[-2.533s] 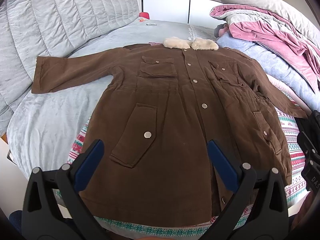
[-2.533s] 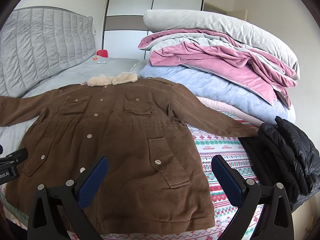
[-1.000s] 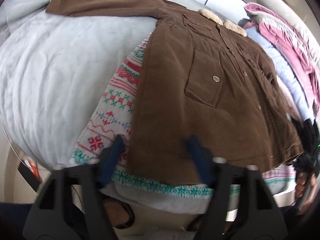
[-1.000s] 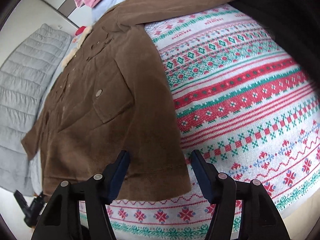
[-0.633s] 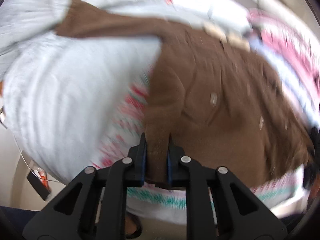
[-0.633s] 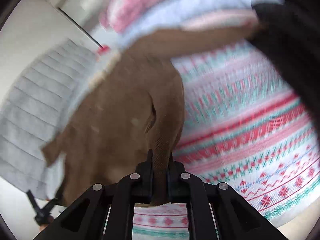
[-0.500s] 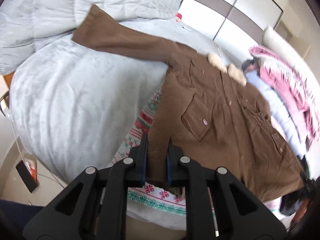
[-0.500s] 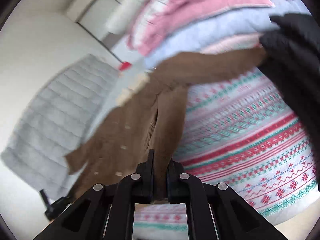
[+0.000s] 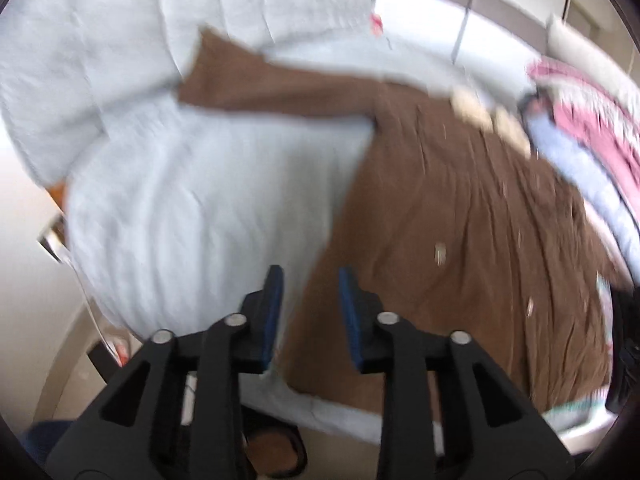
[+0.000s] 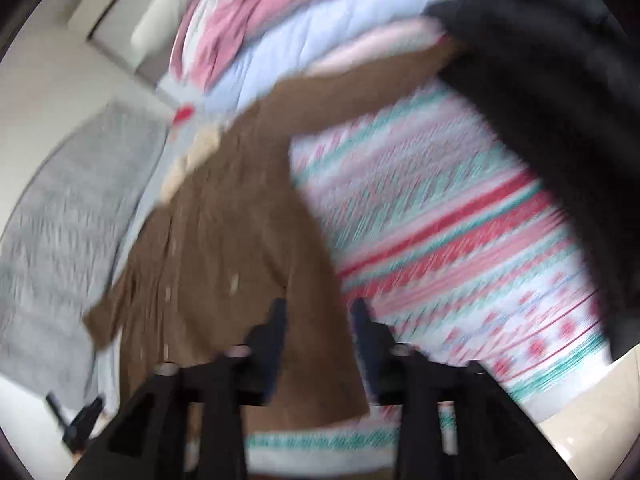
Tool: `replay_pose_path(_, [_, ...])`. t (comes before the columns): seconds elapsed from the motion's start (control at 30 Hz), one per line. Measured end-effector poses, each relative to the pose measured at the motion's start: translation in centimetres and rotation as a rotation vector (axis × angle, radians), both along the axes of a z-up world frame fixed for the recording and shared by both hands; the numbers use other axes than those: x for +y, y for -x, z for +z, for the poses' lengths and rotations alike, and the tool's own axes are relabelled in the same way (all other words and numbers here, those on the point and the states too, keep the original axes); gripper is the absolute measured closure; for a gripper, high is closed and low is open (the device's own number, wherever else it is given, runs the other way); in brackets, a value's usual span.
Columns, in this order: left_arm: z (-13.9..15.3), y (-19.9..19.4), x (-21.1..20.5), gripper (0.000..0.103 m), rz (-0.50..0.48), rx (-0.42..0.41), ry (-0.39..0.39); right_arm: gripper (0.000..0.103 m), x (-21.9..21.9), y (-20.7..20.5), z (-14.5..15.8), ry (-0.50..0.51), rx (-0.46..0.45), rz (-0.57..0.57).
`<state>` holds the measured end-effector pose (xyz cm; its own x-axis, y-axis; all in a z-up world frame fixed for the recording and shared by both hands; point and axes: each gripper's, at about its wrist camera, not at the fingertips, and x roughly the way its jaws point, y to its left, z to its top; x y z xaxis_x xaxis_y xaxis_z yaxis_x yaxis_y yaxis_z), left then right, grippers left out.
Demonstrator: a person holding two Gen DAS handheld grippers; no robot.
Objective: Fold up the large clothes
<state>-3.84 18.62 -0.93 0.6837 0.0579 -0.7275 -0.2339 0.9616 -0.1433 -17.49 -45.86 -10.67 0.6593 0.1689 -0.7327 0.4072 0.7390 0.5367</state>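
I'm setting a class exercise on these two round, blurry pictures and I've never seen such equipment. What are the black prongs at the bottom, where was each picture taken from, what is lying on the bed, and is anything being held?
There is no robot here: a person carries a two-fingered hand-held gripper in each hand, and each one has a wide-angle camera looking forward along its fingers. That explains the round, bent view and the blur.

One picture comes from the left gripper, the other from the right gripper. The black prongs with blue pads are the fingers.

On the bed lies a brown coat with a pale furry collar, spread out with its sleeves outstretched. Under it are a grey bedspread and a red-and-green patterned blanket. Pink and blue bedding is piled beyond.

Nothing is held: both pairs of jaws are opening, each above a hem corner of the coat, pads clear of the cloth.
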Motion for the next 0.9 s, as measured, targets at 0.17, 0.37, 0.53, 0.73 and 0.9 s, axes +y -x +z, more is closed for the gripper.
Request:
replay_pose_path(0.17, [4.2,-0.9,-1.0,0.024,0.01,-0.153,0.005,0.048,-2.4,-2.1,1.1,-0.008,-0.011,-0.108])
replay_pose_path(0.37, [4.4,-6.6,-7.4,0.022,-0.08,-0.101,-0.002,0.048,-6.0,-6.5,1.1,-0.201,-0.066,-0.215])
replay_pose_path(0.53, [4.3,-11.5,-13.0,0.022,-0.082,-0.071,0.051,0.026,-7.6,-10.4,2.8,-0.1,-0.111,-0.335])
replay_pose_path(0.73, [-0.5,-17.8,-18.6,0.022,-0.26,0.097,0.025,0.021,-9.1,-15.8,-1.6,-0.066,0.001,-0.379])
replay_pose_path(0.9, [-3.1,-19.7,-18.4,0.022,-0.21,0.15,-0.006,0.021,-11.7,-16.6,-3.3,-0.143,-0.056,-0.462])
